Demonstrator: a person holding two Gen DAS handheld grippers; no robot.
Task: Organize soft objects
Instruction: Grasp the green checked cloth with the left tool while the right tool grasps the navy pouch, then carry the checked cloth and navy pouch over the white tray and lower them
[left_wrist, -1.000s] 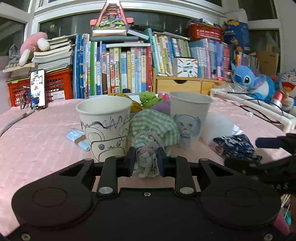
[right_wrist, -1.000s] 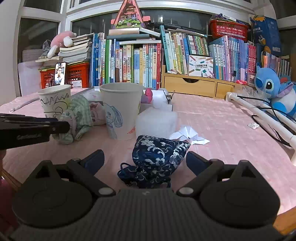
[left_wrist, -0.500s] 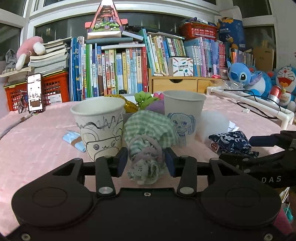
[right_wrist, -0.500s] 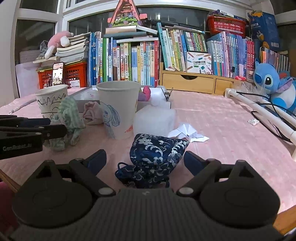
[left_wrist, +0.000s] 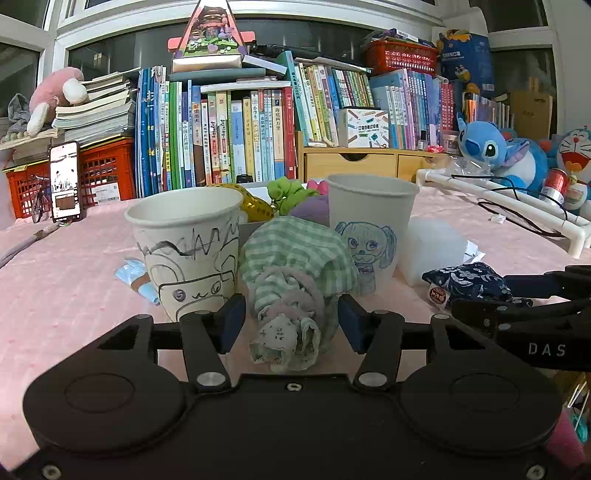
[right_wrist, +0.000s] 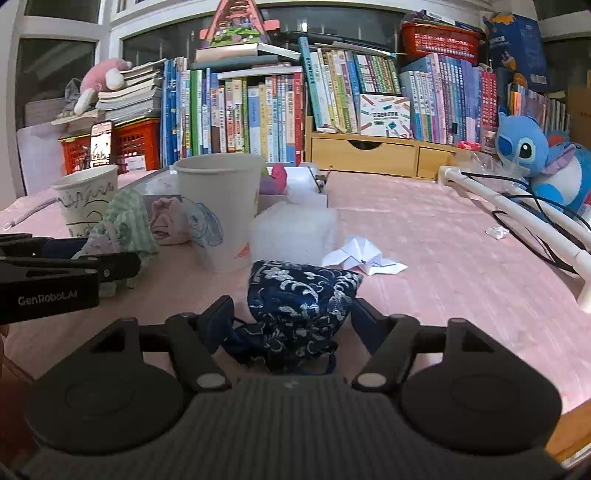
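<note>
— Where do the left tongs (left_wrist: 291, 319) stand?

— Low over the pink table (left_wrist: 66, 280), spread wide. The green checked pouch (left_wrist: 295, 269) sits between the two blue pads, and there is a gap on each side — neither pad touches it. Its gathered neck, bound with a pale band, points toward the camera.

— And what is around that pouch?

— A paper cup with a black scribbled face (left_wrist: 186, 251) stands just beside it on the left, and a paper cup with a blue drawn dog (left_wrist: 369, 236) just behind it on the right. A clear plastic box (left_wrist: 432, 251) lies beyond the dog cup.

— The right tongs (right_wrist: 291, 321)?

— Also parted, though narrower. The dark blue floral pouch (right_wrist: 299, 295) lies between the fingers on the table. Its drawstring end is bunched against the left pad; whether the right pad touches the cloth I cannot tell. The pouch rests on the table.

— Anything else close by?

— A crumpled piece of white folded paper (right_wrist: 364, 254) just beyond the floral pouch to the right, and a small pink cloth bundle (right_wrist: 168, 221) between the two cups in the right wrist view. Books (right_wrist: 258, 110) fill the back, with a blue plush toy (right_wrist: 532, 155) at the far right.
</note>
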